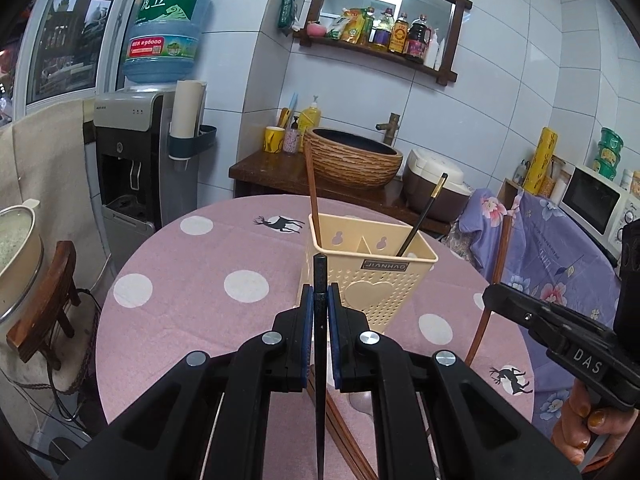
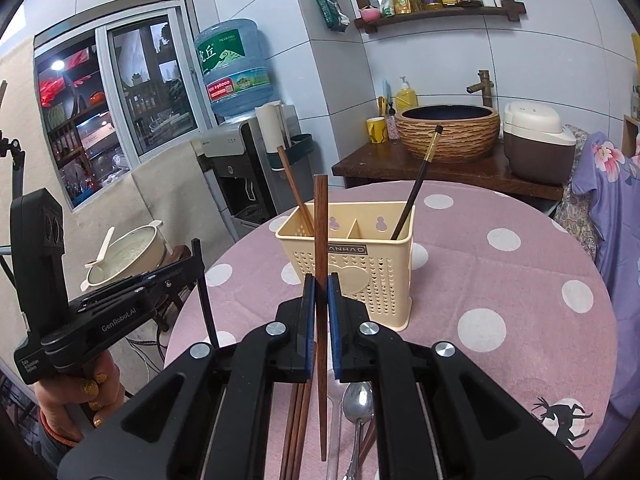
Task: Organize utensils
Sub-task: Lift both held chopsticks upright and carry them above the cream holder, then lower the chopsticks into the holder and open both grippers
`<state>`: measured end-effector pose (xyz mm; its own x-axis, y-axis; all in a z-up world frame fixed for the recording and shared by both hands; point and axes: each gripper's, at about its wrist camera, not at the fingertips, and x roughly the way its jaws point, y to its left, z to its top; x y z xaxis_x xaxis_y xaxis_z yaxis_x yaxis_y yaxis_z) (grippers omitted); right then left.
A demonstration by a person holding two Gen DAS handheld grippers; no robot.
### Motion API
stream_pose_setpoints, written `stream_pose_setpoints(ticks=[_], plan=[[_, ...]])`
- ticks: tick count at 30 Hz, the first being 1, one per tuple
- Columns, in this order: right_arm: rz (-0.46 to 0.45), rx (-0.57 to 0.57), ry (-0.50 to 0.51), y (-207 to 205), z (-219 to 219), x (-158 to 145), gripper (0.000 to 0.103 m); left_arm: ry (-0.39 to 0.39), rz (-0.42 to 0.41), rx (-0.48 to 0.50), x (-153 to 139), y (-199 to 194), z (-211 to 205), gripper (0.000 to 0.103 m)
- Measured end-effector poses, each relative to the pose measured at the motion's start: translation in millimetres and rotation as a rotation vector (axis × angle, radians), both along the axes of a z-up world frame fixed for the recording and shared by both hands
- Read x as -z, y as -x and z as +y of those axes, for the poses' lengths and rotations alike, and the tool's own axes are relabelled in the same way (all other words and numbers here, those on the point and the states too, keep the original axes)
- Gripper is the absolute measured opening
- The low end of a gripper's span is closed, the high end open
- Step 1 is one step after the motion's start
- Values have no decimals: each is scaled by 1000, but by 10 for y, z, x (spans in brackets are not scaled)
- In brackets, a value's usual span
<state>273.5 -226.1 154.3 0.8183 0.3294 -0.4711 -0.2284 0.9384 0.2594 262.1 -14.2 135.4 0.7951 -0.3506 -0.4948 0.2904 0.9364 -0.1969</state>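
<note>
Pink dotted tablecloth (image 2: 500,280), tiled kitchen, left gripper (image 1: 320,300) clamping black chopstick (image 1: 320,360), right gripper (image 2: 320,292) clamping brown chopstick (image 2: 320,240).

Home kitchen: tiled walls, condiment shelf (image 1: 384,36), basin (image 1: 354,160), rice cooker (image 2: 538,142), water dispenser (image 1: 132,152).

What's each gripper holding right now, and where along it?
Left gripper pinches a black chopstick near its upper end. Right gripper pinches a brown wooden chopstick around mid-length.

Hidden ends and cut-off utensils

The spoon (image 2: 357,408) and loose wooden chopsticks (image 2: 295,428) run under the gripper and off the bottom edge.
</note>
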Motion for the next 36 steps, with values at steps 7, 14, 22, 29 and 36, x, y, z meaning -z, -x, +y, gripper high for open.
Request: stream_pose_setpoints(ticks=[7, 14, 22, 29, 36], plan=[[-6, -6, -10, -17, -1, 23, 7, -2, -23, 0, -58, 25, -33, 8], [-13, -8, -20, -14, -17, 7, 7, -1, -36, 1, -111, 26, -24, 8], [-23, -22, -36, -33, -42, -77, 7, 4, -66, 15, -285, 54, -8, 8], [-69, -23, -39, -148, -77, -397, 7, -21, -148, 44, -713, 63, -93, 8], [-218, 33, -26, -383, -121, -1144, 7, -22, -281, 25, -1473, -67, -255, 8]])
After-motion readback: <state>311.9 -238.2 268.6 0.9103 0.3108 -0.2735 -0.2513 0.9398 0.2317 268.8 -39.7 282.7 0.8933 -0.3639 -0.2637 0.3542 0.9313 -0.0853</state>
